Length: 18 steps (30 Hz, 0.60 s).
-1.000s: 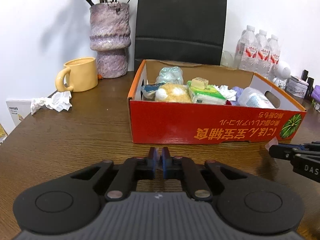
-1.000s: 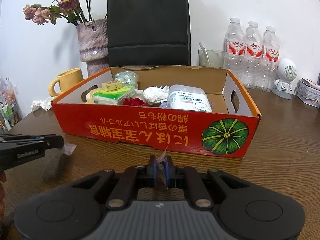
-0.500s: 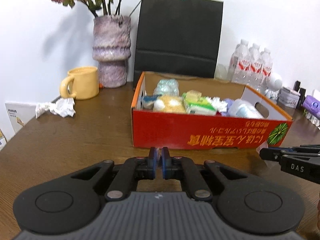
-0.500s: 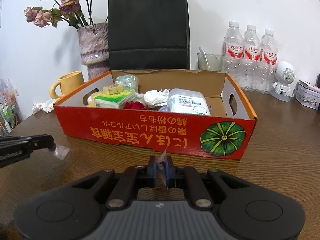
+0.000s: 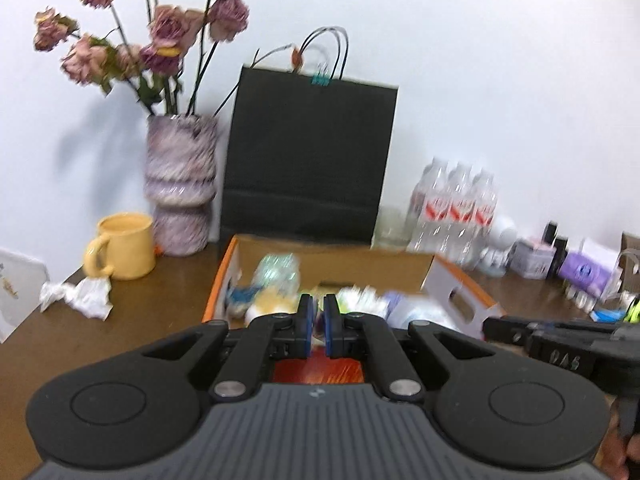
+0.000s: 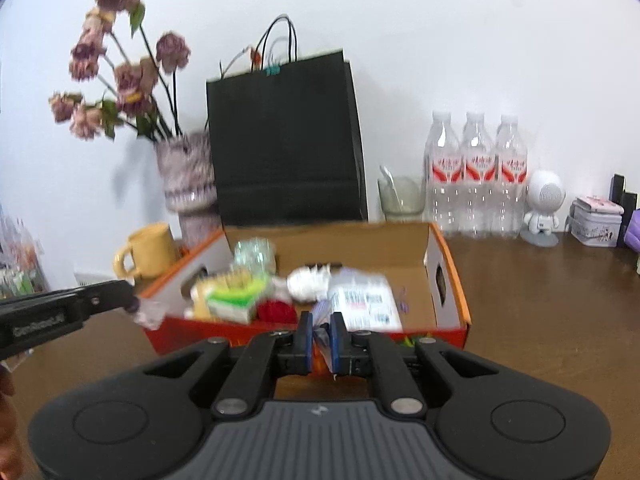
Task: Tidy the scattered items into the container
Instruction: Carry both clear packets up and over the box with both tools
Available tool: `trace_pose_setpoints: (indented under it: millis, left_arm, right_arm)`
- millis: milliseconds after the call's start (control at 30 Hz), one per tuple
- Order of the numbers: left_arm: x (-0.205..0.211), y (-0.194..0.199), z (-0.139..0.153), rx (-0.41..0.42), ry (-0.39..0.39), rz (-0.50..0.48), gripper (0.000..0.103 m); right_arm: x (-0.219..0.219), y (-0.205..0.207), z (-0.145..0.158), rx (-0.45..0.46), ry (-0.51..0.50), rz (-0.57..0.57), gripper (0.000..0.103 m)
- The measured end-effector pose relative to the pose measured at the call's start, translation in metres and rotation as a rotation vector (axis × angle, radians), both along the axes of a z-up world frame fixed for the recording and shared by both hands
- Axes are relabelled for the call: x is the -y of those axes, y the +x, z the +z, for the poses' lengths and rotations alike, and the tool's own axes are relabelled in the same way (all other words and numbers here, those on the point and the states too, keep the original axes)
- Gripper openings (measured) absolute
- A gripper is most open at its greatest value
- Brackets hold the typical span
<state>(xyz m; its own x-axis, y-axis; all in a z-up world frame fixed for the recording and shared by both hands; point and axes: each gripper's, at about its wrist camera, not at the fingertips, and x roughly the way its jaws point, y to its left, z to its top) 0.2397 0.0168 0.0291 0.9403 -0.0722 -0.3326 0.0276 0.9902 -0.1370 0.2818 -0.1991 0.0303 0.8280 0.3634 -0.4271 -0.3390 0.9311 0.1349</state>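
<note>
A red and orange cardboard box (image 5: pixel 223 280) (image 6: pixel 457 280) stands on the wooden table, holding packets, a tissue wad and other items. My left gripper (image 5: pixel 318 307) is level with its front wall and is shut. From the right wrist view its tip (image 6: pixel 129 300) pinches a small clear wrapper (image 6: pixel 151 314) beside the box's left front corner. My right gripper (image 6: pixel 321 322) is shut on a thin striped wrapper scrap (image 6: pixel 321 313) just before the front wall. Its black fingers (image 5: pixel 496 325) show at the right of the left wrist view.
A crumpled tissue (image 5: pixel 80 296) lies left of the box by a yellow mug (image 5: pixel 125 251). Behind stand a purple vase (image 5: pixel 180 184), a black paper bag (image 5: pixel 308 160), water bottles (image 6: pixel 476 172), a glass (image 6: pixel 401 198), a white figurine (image 6: pixel 543 208) and a tin (image 6: pixel 595 222).
Both grippers have risen, each still shut on its scrap, and now look over the box's front wall at its contents. The picture is blurred by the motion.
</note>
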Motion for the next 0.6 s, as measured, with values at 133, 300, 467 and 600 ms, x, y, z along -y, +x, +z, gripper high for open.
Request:
trace_pose_setpoints:
  millis: [133, 300, 467, 600]
  left_arm:
    - [0.001, 0.022, 0.003, 0.015, -0.040, -0.008, 0.006]
    - [0.001, 0.048, 0.002, 0.013, -0.030, -0.024, 0.006]
    - [-0.001, 0.076, -0.004, -0.005, -0.016, -0.027, 0.006]
    - [-0.005, 0.095, -0.013, -0.039, -0.015, -0.024, 0.006]
  right_arm:
    - [-0.006, 0.015, 0.009, 0.017, 0.013, -0.005, 0.008]
    - [-0.017, 0.042, 0.013, 0.020, 0.016, 0.004, 0.007]
    - [-0.027, 0.071, 0.009, -0.004, 0.001, 0.013, 0.007]
    - [-0.033, 0.089, 0.002, -0.027, -0.018, 0.021, 0.007]
